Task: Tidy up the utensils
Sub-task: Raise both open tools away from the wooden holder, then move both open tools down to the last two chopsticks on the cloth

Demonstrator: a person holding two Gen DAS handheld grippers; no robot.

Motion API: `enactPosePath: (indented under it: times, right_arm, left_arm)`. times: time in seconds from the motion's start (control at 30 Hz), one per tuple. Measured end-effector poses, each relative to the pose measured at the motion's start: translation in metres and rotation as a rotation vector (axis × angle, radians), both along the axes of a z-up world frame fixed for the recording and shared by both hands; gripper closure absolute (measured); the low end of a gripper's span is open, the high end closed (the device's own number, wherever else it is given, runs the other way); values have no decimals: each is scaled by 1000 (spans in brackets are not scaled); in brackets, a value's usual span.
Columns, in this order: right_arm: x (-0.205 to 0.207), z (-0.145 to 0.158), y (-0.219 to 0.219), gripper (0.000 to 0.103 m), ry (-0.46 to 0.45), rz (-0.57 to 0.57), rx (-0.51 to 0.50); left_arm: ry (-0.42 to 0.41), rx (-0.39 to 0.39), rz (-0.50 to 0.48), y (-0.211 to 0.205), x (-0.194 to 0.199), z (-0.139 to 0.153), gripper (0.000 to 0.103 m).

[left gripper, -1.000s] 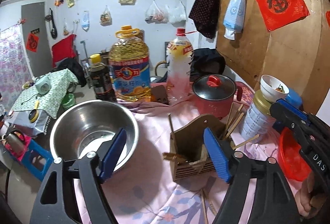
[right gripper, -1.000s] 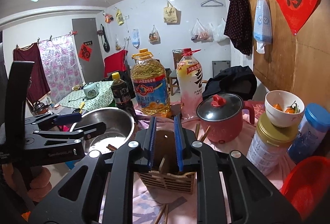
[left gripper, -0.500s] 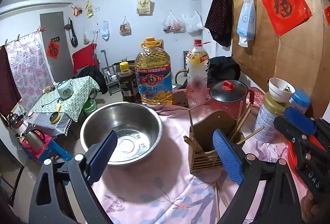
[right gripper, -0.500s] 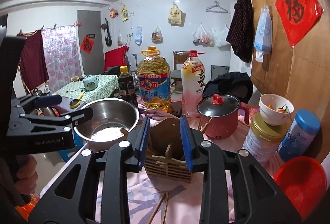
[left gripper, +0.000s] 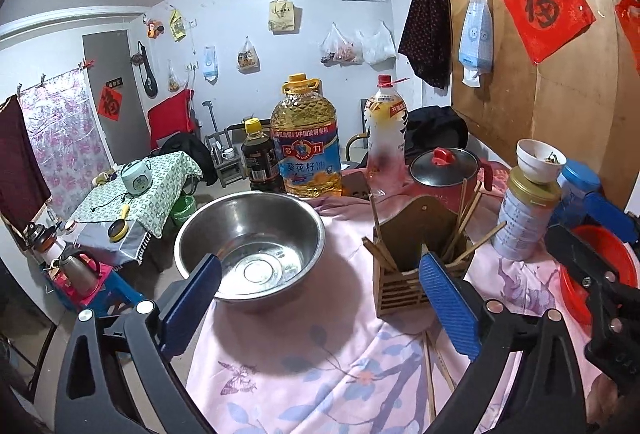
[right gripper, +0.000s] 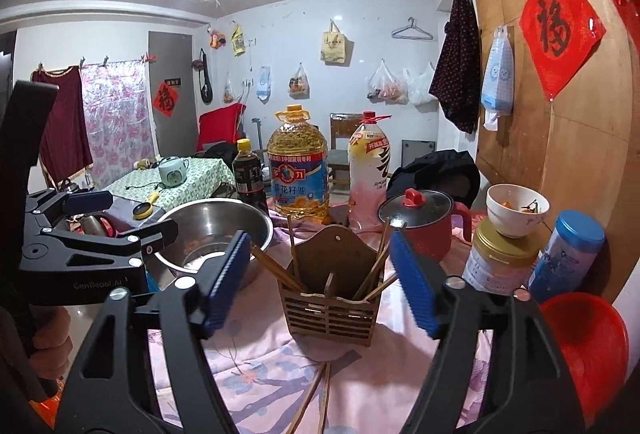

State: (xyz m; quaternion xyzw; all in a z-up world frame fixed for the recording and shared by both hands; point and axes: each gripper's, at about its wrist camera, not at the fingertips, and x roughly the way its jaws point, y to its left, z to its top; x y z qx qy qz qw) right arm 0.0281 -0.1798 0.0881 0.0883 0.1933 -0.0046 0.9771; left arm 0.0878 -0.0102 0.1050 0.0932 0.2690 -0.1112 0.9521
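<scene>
A wooden slatted utensil holder (left gripper: 416, 266) (right gripper: 332, 298) stands on the pink floral cloth with several wooden chopsticks (right gripper: 374, 266) standing in it. More chopsticks (right gripper: 316, 398) (left gripper: 430, 374) lie loose on the cloth in front of it. My left gripper (left gripper: 320, 310) is open and empty, above the cloth between the steel bowl and the holder. My right gripper (right gripper: 320, 286) is open and empty, its blue pads (right gripper: 412, 282) either side of the holder, held back from it.
A steel bowl (left gripper: 248, 242) sits left of the holder. Behind stand an oil jug (left gripper: 306, 146), a dark bottle (left gripper: 258, 158), a drink bottle (left gripper: 386, 138) and a red lidded pot (left gripper: 444, 170). At right: a tin with a white bowl on top (right gripper: 504, 254), a blue-lidded jar (right gripper: 568, 254), a red basin (right gripper: 584, 350).
My right gripper has opened from nearly shut to wide. Both grippers have drawn back and up from the holder. The holder and bowl have stayed in place.
</scene>
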Motion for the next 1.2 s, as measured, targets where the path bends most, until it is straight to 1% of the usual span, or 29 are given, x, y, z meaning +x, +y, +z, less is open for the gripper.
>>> enactPosePath:
  times: [0.1,0.2,0.27,0.3,0.4,0.47,0.53,0.57,0.63,0.7,0.8,0.9,1.03,1.2]
  right_arm:
    - [-6,0,2,19,-6,-11,-6]
    - [-10,-1,2,16,-2,-13,-6]
    - [-14,-2,2,12,-6,-24,-6]
    - [-16,-3,2,7,-12,-36,-4]
    - [-25,-6,0,6,-44,-70,15]
    - [-27,-10,-2,6,-34,-114,14]
    - [-32,-20,-5,6,-28,-179,9]
    - [-31,-26,-7,6,-6,-194,14]
    - [-26,-42,-13,6,88,-178,62]
    - [-24,-57,-19,6,158,-170,113]
    - [-30,-80,-24,6,224,-199,150]
    - [-36,-100,-25,6,286,-201,178]
    - [-41,-119,-20,6,353,-194,172]
    - [-45,-133,-17,6,411,-184,136]
  left_arm:
    - [21,0,8,3,-2,-6,6]
    - [46,-8,17,6,-3,-12,6]
    - [59,-11,21,8,-4,-15,6]
    - [63,-10,24,8,-4,-17,6]
    - [83,-1,31,7,-4,-26,6]
    - [103,-3,32,9,-4,-33,6]
    - [125,1,38,11,-3,-44,6]
    - [136,4,40,12,-2,-49,6]
    - [166,5,38,14,-1,-61,6]
    - [197,3,41,17,1,-72,6]
    - [243,9,52,22,6,-90,6]
    - [286,18,64,26,9,-106,6]
    - [335,28,62,26,12,-122,6]
    - [379,86,14,16,6,-152,6]
